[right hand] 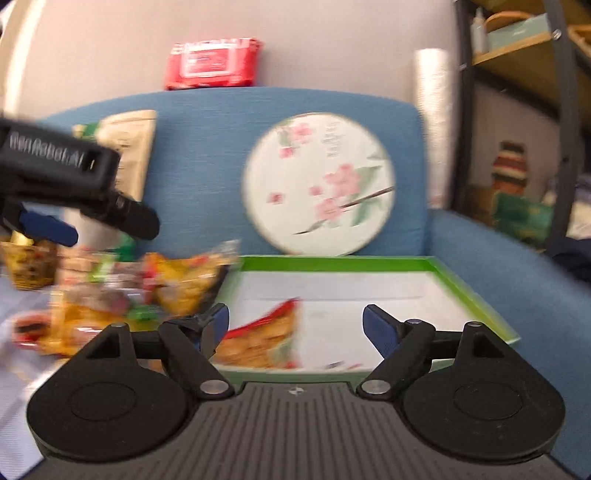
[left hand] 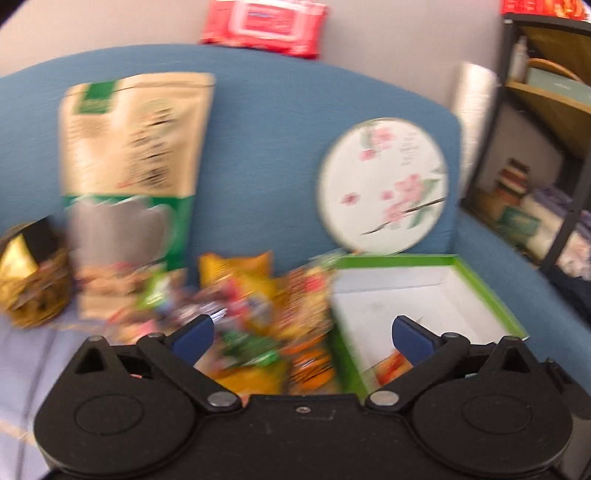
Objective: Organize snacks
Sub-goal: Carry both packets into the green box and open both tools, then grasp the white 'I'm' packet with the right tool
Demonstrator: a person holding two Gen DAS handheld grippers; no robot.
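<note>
A blurred heap of small snack packets lies on the sofa seat, left of a green-rimmed white box. My left gripper hovers over the heap's right side and the box's left wall, jaws wide open with nothing between them. In the right wrist view my right gripper stands open above the box; a red and orange snack packet lies inside the box, below the left finger and apart from the pads. The snack heap sits left of the box. The left gripper's body shows at the left.
A tall kraft pouch and a round floral tin lid lean on the blue sofa back. A gold basket sits far left. A red wipes pack rests on the sofa top. Shelving stands at the right.
</note>
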